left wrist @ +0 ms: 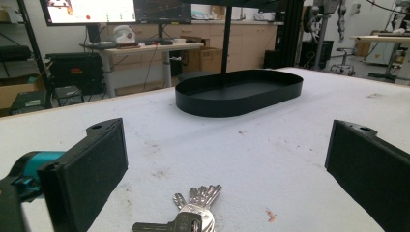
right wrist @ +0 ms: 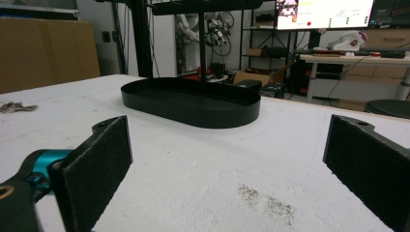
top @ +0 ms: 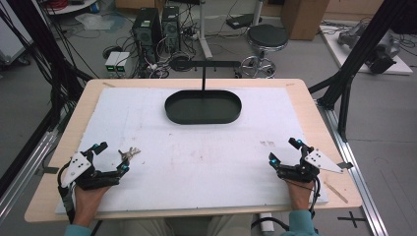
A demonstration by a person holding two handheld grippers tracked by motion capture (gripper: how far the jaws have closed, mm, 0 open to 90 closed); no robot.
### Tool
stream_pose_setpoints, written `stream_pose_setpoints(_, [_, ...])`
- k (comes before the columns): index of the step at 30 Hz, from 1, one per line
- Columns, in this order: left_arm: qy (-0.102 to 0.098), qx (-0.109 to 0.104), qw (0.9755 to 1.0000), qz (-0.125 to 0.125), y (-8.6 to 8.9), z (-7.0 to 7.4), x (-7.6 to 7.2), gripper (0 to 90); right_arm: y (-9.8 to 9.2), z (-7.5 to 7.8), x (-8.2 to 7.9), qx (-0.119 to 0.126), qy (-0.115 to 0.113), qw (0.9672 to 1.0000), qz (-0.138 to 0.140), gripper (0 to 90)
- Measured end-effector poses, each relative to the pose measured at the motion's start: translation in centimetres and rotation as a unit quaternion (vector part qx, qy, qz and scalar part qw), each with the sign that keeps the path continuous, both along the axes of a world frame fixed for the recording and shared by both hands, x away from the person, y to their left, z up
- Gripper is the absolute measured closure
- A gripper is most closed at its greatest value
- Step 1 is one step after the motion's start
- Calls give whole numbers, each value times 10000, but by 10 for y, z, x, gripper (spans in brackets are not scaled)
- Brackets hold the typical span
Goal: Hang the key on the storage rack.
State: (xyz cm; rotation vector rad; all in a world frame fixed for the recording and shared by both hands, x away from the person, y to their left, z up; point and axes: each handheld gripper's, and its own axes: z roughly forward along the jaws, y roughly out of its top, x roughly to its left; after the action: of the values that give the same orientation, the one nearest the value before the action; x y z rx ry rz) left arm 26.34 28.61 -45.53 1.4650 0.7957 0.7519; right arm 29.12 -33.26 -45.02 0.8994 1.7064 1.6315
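At the lower left of the high view, the left gripper [top: 112,156] rests on the white foam-covered table top [top: 206,162], held by a hand that enters from the bottom edge. Its two black jaws are spread wide and pinch nothing. Just off its right-hand jaw tip lies the bunch of silver metal keys [top: 129,154], flat on the white surface. In the left gripper view the same bunch of keys [left wrist: 189,216] lies at the bottom centre of the frame, between the two spread jaws and apart from both pads, with the key blades fanned toward the far side of the table.

Toward the upper middle of the high view sits the black oval metal tray [top: 203,107], shallow-walled, with a thin black post rising at its far rim. It stands well apart from the keys and from both grippers. In the left gripper view the tray [left wrist: 239,92] lies upper centre, beyond the keys.

At the lower right of the high view, the right gripper [top: 284,151] also rests on the white surface, its jaws spread wide with nothing between them. In the right gripper view the tray [right wrist: 191,102] is upper centre, and the keys [right wrist: 17,107] show small at the far left edge.
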Motion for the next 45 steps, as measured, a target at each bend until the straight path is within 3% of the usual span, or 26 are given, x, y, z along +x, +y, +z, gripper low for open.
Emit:
stream_pose_setpoints(11, [34,39,10000,7,-1,0,1,18,-1,0,1,33,9,10000,2,24])
stream_pose_setpoints(15, [7,53,10000,-29,-1,0,0,19,-1,1,3,87,175,9998,0,25])
stream_pose_setpoints(18, [32,4,10000,-71,0,1,1,18,-2,1,4,93,219,9997,-16,24])
stream_pose_setpoints(21, [27,101,9999,-73,0,2,1,18,-1,1,4,68,207,9998,-9,24])
stream_pose_setpoints(25, [84,120,9998,-116,3,10,0,18,-1,1,4,61,187,9998,-22,24])
stream_pose_setpoints(27, [115,187,9997,-123,6,19,0,18,-1,1,3,69,208,9998,-13,25])
stream_pose_setpoints(29, [267,340,9989,-167,8,29,1,18,-1,1,4,46,189,9998,0,24])
stream_pose_setpoints(32, [481,601,9966,-310,11,44,4,18,-1,1,3,52,189,9998,3,25])
stream_pose_setpoints(35, [728,887,9921,-500,12,59,7,18,-1,1,3,53,200,9998,-4,25])
stream_pose_setpoints(39, [894,1282,9865,-492,12,74,10,19,-1,1,4,56,187,9998,-25,25])
stream_pose_setpoints(45, [1422,1696,9744,-395,11,89,20,19,-1,1,3,46,186,9998,-16,25])
